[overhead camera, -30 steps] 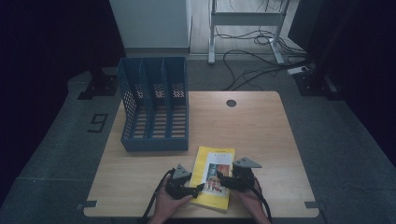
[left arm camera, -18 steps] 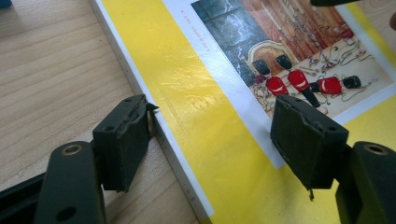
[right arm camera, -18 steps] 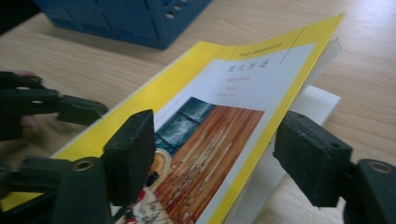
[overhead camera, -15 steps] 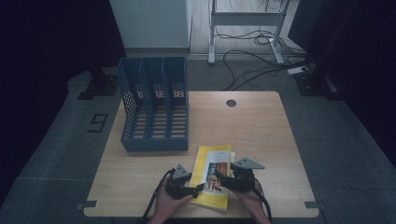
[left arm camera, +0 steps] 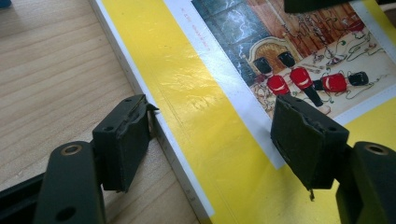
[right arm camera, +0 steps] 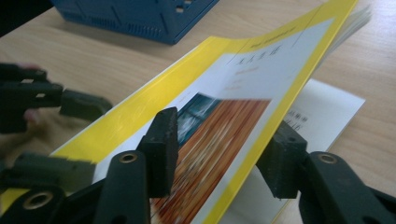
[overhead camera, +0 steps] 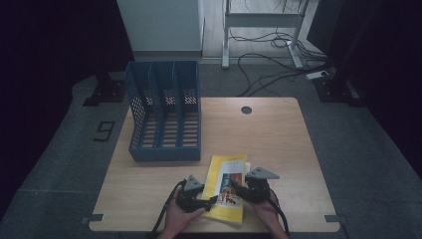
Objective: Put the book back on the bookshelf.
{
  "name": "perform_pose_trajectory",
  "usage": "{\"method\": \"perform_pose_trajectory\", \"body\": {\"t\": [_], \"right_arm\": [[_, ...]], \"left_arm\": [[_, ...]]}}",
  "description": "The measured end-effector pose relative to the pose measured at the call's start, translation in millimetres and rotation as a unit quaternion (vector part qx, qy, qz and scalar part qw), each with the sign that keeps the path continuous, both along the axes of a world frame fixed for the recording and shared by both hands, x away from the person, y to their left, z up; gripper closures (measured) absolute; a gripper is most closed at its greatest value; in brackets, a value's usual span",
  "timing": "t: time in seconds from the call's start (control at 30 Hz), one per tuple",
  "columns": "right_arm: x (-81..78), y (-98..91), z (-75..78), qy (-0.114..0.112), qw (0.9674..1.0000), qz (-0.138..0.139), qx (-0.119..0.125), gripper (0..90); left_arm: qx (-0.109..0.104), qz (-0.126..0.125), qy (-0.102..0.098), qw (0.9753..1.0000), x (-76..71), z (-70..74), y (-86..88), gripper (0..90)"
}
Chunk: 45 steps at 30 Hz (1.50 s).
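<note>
A yellow book (overhead camera: pixel 228 170) with a picture on its cover lies near the table's front edge. My left gripper (overhead camera: pixel 211 200) is open at its left side. In the left gripper view (left arm camera: pixel 212 112) one jaw rests on the wood against the book's spine edge (left arm camera: pixel 159 126) and the other hovers over the cover (left arm camera: pixel 187 60). My right gripper (overhead camera: pixel 237 188) is at the book's right side. In the right gripper view (right arm camera: pixel 224 128) its jaws have just been closing, with the raised cover (right arm camera: pixel 261 60) between them, one jaw above and one below. A gap remains, and a white page (right arm camera: pixel 322 107) lies flat underneath.
A blue three-slot file holder (overhead camera: pixel 166 149) stands at the back left of the wooden table (overhead camera: pixel 278 134), just behind the book. A round cable hole (overhead camera: pixel 246 110) sits near the far edge. Dark floor, cables and a desk frame lie beyond.
The book's right side has lifted off the table and tilted. The right gripper's jaws have narrowed around that raised edge. The left gripper has stayed where it was.
</note>
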State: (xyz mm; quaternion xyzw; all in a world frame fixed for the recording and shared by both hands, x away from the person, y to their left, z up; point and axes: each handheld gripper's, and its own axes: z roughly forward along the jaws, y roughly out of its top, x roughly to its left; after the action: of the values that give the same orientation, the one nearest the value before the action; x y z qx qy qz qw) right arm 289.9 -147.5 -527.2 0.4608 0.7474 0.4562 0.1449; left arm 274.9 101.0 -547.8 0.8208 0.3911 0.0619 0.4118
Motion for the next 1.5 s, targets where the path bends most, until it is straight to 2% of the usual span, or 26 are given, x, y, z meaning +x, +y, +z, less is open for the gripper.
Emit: {"method": "perform_pose_trajectory", "body": {"t": [0.1, 0.3, 0.37, 0.47, 0.87, 1.0, 1.23, 1.5], "right_arm": [[7.2, -0.2, 0.2, 0.005, 1.0000, -0.004, 0.000, 54.5], [17.2, 0.3, -2.0, 0.003, 0.9997, -0.010, -0.024, 57.0], [19.7, -1.1, -3.3, 0.006, 0.9997, -0.010, -0.022, 57.6], [23.3, -4.8, -4.1, 0.011, 0.9999, -0.007, -0.009, 61.1], [21.7, -6.1, -3.1, 0.012, 0.9999, 0.012, 0.000, 72.1], [21.2, -6.7, -1.7, 0.010, 0.9998, 0.012, 0.010, 76.3], [18.0, -5.2, 1.3, 0.001, 0.9993, 0.006, 0.037, 82.8], [15.3, -2.0, 5.5, -0.015, 0.9987, -0.003, 0.049, 85.0]], "left_arm": [[-0.002, -0.001, 0.000, 1.0000, 0.2, -0.3, 0.3, 27.8], [-0.003, -0.001, 0.001, 1.0000, 0.4, -0.5, 0.5, 27.9], [-0.003, -0.003, 0.001, 1.0000, 1.1, -0.5, 0.7, 27.7], [-0.002, -0.003, 0.002, 1.0000, 1.9, -0.4, 0.5, 27.5], [-0.002, -0.002, 0.003, 1.0000, 3.8, -0.2, -0.2, 27.6], [0.006, 0.001, -0.008, 0.9999, 4.3, 1.5, -2.2, 30.0], [0.010, 0.002, 0.002, 0.9999, 13.0, 4.1, -4.0, 31.0], [0.009, 0.004, 0.004, 0.9999, 29.5, 8.1, -9.1, 30.8]]}}
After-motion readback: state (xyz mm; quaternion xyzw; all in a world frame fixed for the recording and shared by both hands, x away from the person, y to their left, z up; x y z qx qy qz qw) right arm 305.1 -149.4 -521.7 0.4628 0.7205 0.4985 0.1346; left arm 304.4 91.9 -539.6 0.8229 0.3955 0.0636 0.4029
